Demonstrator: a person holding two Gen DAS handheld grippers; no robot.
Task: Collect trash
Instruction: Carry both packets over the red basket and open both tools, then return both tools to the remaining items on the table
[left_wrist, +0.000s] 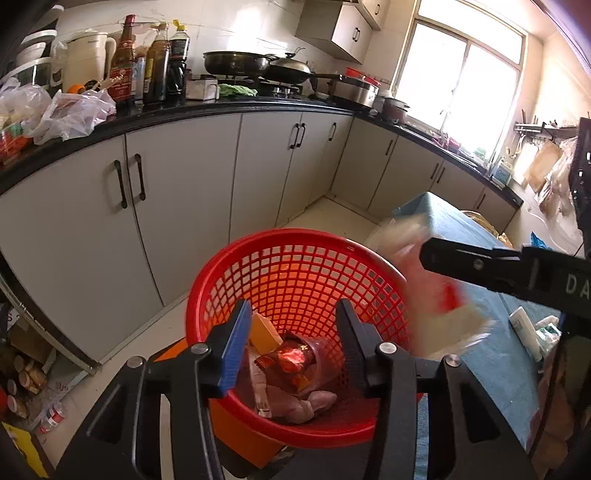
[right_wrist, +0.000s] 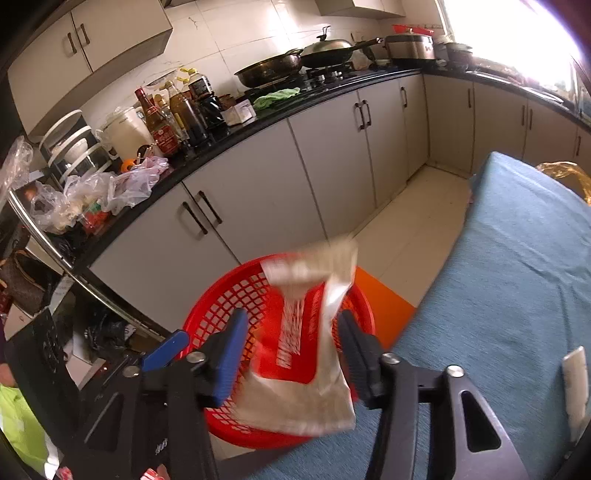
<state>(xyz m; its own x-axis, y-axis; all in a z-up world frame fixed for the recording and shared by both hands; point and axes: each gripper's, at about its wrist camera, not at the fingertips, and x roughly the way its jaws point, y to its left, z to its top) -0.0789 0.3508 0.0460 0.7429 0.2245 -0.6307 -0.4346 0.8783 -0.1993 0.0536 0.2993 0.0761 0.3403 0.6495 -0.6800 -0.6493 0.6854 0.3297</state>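
A red plastic basket (left_wrist: 295, 251) stands by the blue-clothed table and holds several wrappers, among them a yellow carton (left_wrist: 263, 332) and a shiny red packet (left_wrist: 291, 363). My left gripper (left_wrist: 291, 347) is open and empty right over the basket. A red-and-white plastic package (right_wrist: 310, 332), blurred by motion, hangs loose between the wide-open fingers of my right gripper (right_wrist: 291, 347), over the basket rim (right_wrist: 221, 291). In the left wrist view the package (left_wrist: 432, 295) and the right gripper's finger (left_wrist: 476, 264) show at the right.
A blue-covered table (right_wrist: 517, 277) is on the right with a white tube (left_wrist: 524, 332) and a white wrapper (right_wrist: 576, 387) on it. An orange stool (right_wrist: 384, 306) is under the basket. Grey cabinets (left_wrist: 177, 206) and a cluttered black counter (left_wrist: 221, 105) lie behind.
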